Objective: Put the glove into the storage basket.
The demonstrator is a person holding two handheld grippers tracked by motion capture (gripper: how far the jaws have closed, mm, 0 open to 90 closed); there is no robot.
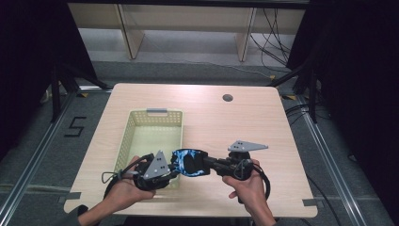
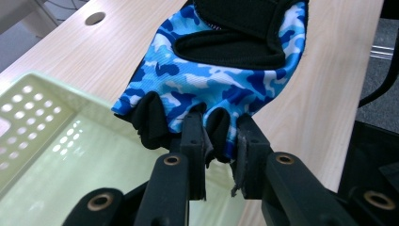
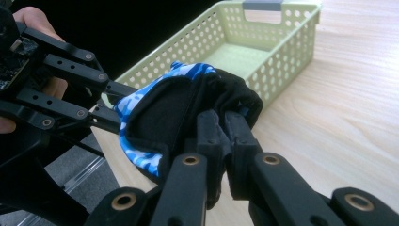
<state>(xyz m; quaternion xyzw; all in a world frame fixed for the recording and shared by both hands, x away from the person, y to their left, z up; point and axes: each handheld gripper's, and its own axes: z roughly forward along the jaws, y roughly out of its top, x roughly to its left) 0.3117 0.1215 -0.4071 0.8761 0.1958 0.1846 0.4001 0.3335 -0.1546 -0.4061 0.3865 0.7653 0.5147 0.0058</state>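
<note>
Both grippers, left (image 1: 173, 175) & right (image 1: 210, 163), clamp opposite ends of blue camo fabric glove (image 1: 189, 163), held beside pale green perforated plastic basket (image 1: 153, 141). Looks mid-transfer; next move prob needs shifting over basket, then releasing.

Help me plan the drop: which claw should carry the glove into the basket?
Left, probably: the left claw grips the glove at the basket rim, while the right claw is farther out.
</note>
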